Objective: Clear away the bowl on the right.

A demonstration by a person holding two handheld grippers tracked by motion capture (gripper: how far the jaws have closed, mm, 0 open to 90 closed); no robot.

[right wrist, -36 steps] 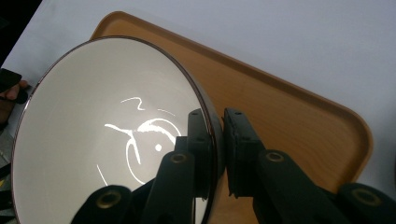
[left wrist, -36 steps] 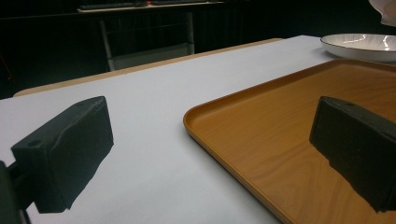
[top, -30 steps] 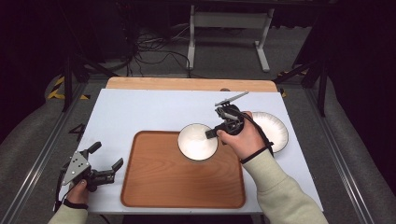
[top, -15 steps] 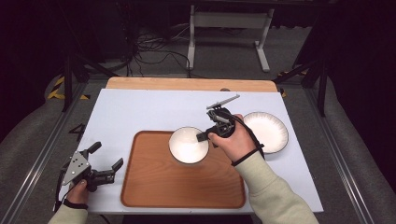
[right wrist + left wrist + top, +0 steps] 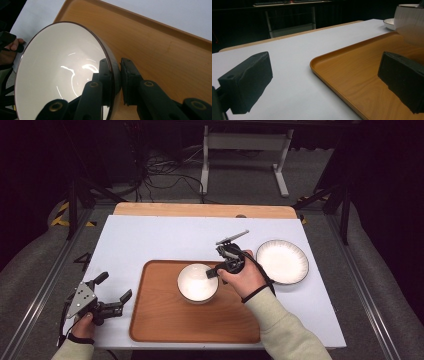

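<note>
Pinching the white bowl's [image 5: 197,282] rim, the right gripper [image 5: 218,271] holds it over the wooden tray [image 5: 165,320]; the left gripper [image 5: 113,295] rests spread wide beside the tray.

A tray [image 5: 165,320] lies on the near middle of the table [image 5: 150,240]. A bowl [image 5: 197,282] is over the tray's far right part, and a plate [image 5: 282,261] lies right of the tray.
</note>
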